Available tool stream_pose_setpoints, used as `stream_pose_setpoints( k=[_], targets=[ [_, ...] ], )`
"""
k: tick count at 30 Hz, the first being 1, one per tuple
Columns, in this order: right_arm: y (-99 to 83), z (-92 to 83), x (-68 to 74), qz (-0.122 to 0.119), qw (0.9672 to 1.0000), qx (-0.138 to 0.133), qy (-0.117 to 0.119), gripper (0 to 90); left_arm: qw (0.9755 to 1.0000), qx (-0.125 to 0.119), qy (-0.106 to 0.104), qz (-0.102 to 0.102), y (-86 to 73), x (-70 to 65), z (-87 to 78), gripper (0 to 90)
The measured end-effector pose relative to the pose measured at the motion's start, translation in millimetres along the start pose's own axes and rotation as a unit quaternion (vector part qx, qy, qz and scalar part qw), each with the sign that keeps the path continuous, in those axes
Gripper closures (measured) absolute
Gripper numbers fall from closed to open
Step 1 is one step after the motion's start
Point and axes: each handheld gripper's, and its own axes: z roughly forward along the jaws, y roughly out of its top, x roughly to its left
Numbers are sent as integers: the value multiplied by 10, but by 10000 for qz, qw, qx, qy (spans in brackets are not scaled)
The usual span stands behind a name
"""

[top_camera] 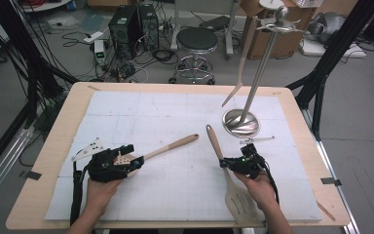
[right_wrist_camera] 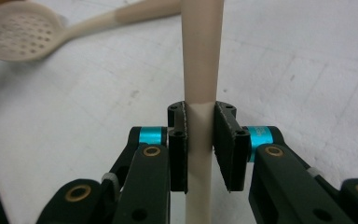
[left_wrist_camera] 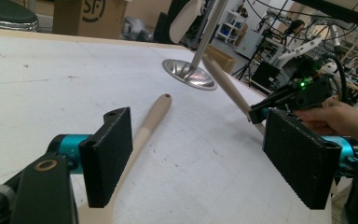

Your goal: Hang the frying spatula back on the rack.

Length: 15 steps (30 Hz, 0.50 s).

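Fingers (right_wrist_camera: 223,140) of the right gripper (right_wrist_camera: 200,144) are clenched on the pale handle of a slotted spatula (top_camera: 240,201), which runs up between them in the right gripper view. From above, that spatula's blade lies near the front edge under the person's right hand (top_camera: 260,187) and its handle points away across the white surface (top_camera: 175,126).

Fingers (left_wrist_camera: 107,154) of the left gripper (left_wrist_camera: 205,154) stand released, wide apart. The handle of a perforated spoon (left_wrist_camera: 151,119) lies on the surface just beside the left-hand one, not gripped. From above, the spoon's handle stretches up and right from the left gripper (top_camera: 126,158), and its round holed bowl (right_wrist_camera: 21,35) shows in the right gripper view.

Farther back stands a metal stand (top_camera: 242,122) with a round base and a slanting pole, and another pale utensil (top_camera: 241,63) hangs from its top. Beyond the surface are a black stool (top_camera: 196,41) and computer towers (top_camera: 131,24) on the floor.
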Motion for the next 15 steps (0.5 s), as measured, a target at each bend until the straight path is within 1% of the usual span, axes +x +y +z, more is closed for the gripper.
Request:
stream_pose_setpoints(
  k=[3, 5, 9, 13, 15],
  targets=[
    [-32, 48, -40, 93, 9999, 24, -40, 767, 10000, -21, 19, -9, 2, 3, -6, 248],
    [-33, 52, -39, 116, 9999, 27, -28, 767, 10000, -22, 6, -13, 5, 4, -9, 248],
    [-31, 51, -30, 80, 9999, 15, -78, 767, 10000, -22, 7, -6, 6, 1, -5, 248],
    [-20, 92, -15, 104, 9997, 117, -164, 766, 10000, -21, -2, 1, 11, -7, -9, 248],
    [-12, 123, -3, 64, 9995, 197, -219, 766, 10000, -28, 6, 9, 12, -5, -12, 248]
  ],
)
